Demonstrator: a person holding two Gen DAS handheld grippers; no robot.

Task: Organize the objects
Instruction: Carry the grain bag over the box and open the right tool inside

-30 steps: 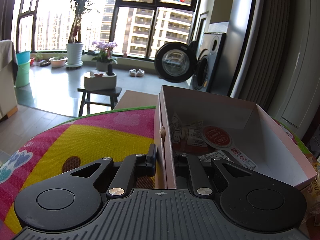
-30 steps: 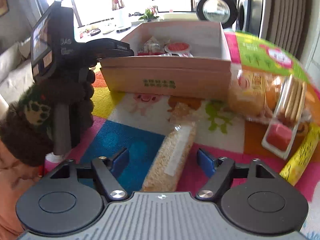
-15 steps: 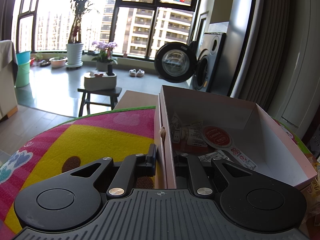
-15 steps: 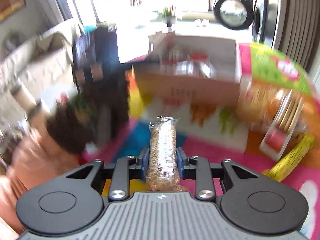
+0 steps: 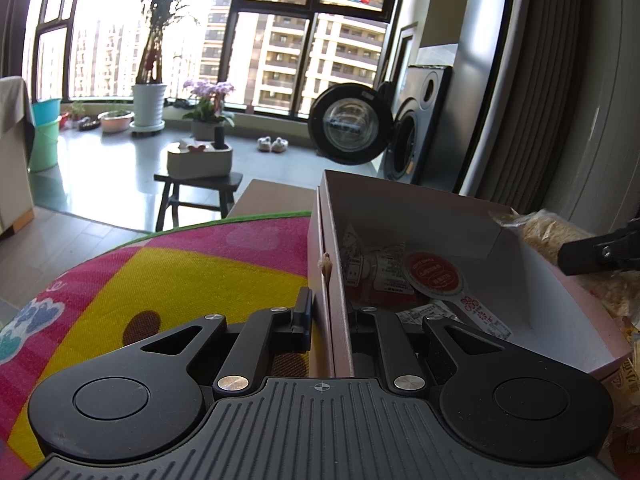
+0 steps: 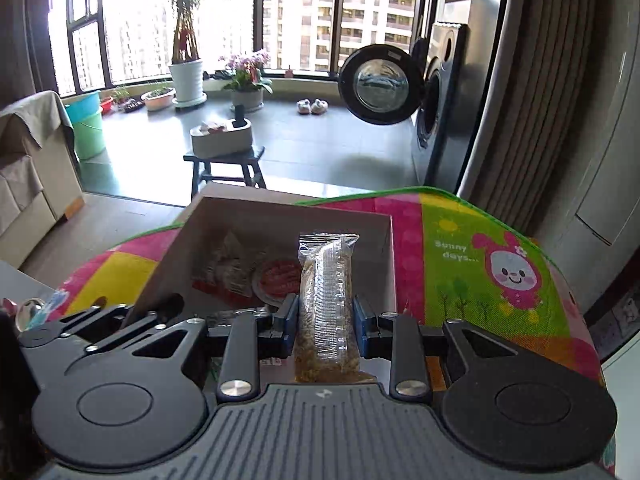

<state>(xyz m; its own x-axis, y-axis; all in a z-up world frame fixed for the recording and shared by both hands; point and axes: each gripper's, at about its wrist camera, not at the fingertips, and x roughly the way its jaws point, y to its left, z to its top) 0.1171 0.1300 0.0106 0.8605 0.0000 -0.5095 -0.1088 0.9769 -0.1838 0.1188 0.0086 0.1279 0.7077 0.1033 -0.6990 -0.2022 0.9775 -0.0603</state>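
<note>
Right gripper clamped on a clear-wrapped granola bar, blue pads pressing both long sides, bar pointing away from the camera at frame centre. Bar hangs over the open cardboard box, its far sealed end above the box interior; whether it touches anything inside cannot be told. In the left wrist view the same bar shows at the right edge, above the box's right wall. Left gripper pinched on the box's near-left wall, 1 finger outside, 1 inside, bracing it on the bright play mat. Box already holds a red round-labelled packet and white printed wrappers, centre-left of the interior; the right portion is bare. Step in hand, by my reading: delivery of the bar into the box. Next move calls for lowering toward the bare right side, then parting the fingers; left hold should keep the box from sliding.
</note>
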